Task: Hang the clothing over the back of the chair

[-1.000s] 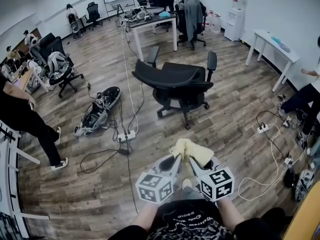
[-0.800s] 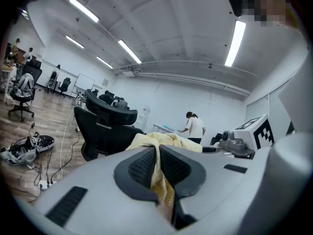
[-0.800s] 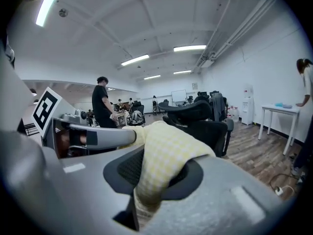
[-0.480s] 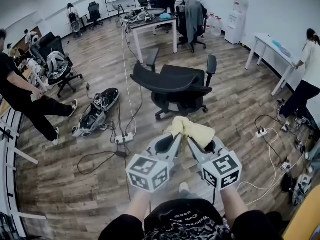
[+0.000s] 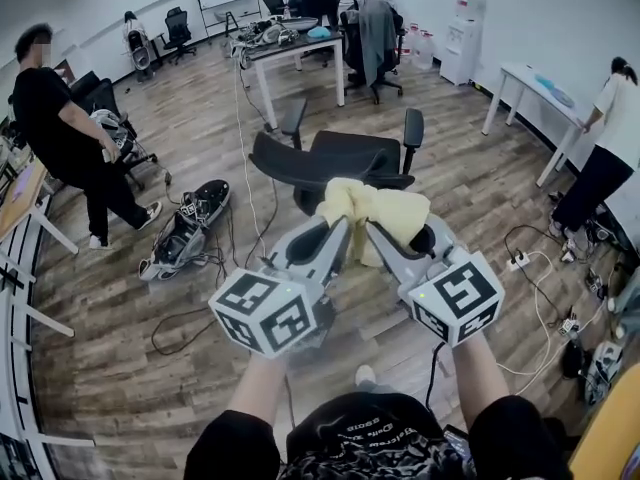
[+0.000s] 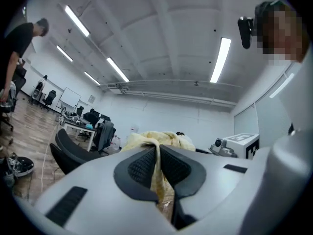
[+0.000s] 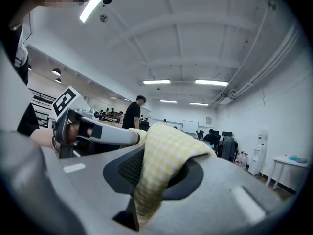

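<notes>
A pale yellow checked piece of clothing (image 5: 378, 216) hangs bunched between both grippers, raised in front of me. My left gripper (image 5: 342, 222) is shut on its left part, with the cloth (image 6: 157, 168) pinched between the dark pads. My right gripper (image 5: 372, 226) is shut on a thicker fold of the cloth (image 7: 159, 165). The black office chair (image 5: 340, 163) stands just beyond the grippers; its back (image 5: 285, 160) faces me and is partly hidden by the cloth. In the left gripper view the chair (image 6: 71, 153) shows at lower left.
A table (image 5: 290, 46) stands behind the chair. An open black bag (image 5: 185, 233) and cables (image 5: 240, 258) with a power strip lie on the wood floor to the left. A person (image 5: 75, 143) stands at the left, another (image 5: 600, 158) at the right by a white table (image 5: 530, 83).
Both grippers have risen with the clothing and come closer to the chair. The person at the left has stood upright; another person has walked in at the right.
</notes>
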